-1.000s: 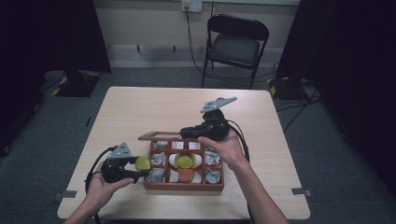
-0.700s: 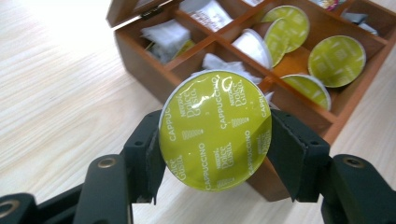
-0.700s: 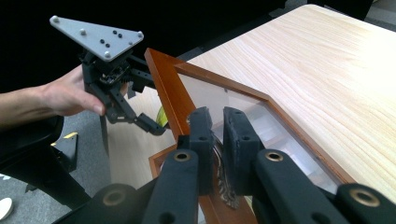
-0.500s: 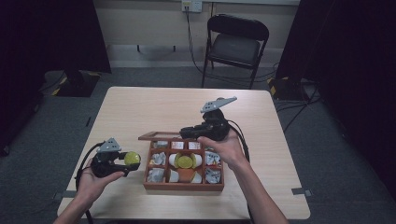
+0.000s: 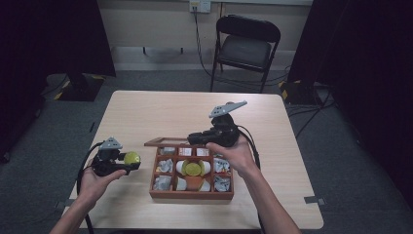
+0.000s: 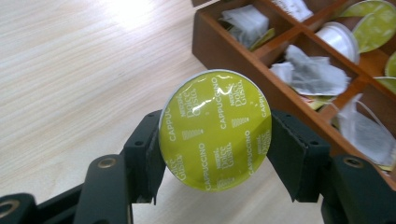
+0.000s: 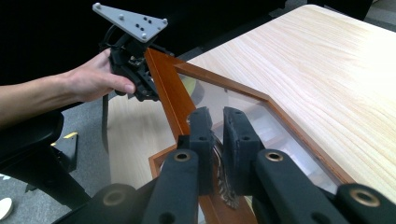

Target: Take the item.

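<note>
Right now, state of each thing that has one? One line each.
left claw: shut on the green capsule, held off the table to the left of the box.
right claw: shut on the box lid's front edge, holding it up.
box lid: open, raised, glass panel in a wooden frame.
wooden box: open, compartments hold tea bags and capsules.
folding chair: unfolded, unoccupied.

— What differs from a second ago?
— We see the left gripper [image 5: 127, 163], clamping the green capsule [image 5: 131, 157], now drawn leftward away from the wooden box [image 5: 191, 194], above bare table [image 5: 160, 114].
</note>
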Demonstrator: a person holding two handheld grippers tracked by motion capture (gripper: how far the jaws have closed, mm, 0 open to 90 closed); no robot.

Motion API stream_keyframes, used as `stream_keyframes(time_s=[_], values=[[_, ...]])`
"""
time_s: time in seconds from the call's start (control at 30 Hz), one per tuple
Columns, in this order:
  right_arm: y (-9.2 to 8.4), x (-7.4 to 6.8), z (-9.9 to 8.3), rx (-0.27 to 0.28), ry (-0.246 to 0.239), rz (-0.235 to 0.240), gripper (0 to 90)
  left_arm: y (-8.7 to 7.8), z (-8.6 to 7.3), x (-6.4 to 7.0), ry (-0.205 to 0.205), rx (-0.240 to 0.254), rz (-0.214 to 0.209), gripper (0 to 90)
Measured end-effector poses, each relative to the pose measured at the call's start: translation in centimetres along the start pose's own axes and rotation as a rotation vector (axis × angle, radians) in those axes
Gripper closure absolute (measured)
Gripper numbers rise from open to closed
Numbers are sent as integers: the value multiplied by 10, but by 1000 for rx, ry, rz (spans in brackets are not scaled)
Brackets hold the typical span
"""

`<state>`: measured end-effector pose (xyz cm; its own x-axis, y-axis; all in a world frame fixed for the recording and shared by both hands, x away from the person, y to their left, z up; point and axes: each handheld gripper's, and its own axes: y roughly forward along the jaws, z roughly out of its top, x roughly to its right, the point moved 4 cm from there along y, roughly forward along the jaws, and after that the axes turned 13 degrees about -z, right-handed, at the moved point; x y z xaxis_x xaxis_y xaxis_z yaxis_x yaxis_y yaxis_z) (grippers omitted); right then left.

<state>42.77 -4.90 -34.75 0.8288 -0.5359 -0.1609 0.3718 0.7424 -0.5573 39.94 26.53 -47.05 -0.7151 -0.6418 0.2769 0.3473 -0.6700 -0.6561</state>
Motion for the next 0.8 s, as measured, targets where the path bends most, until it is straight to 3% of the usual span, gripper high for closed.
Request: stream_keyframes(time_s=[0.2,0.4,0.63,0.8], values=[[0,0,0,0,-1,0,824,6,10,-6,-2,14,10,405],[0,0,0,0,-1,0,824,21,13,-8,1,-10,10,405],[0,0,0,0,-1,0,824,32,14,-19,-32,4,10,405],[0,0,0,0,-1,0,825,38,11,-27,-48,-13,16,405]])
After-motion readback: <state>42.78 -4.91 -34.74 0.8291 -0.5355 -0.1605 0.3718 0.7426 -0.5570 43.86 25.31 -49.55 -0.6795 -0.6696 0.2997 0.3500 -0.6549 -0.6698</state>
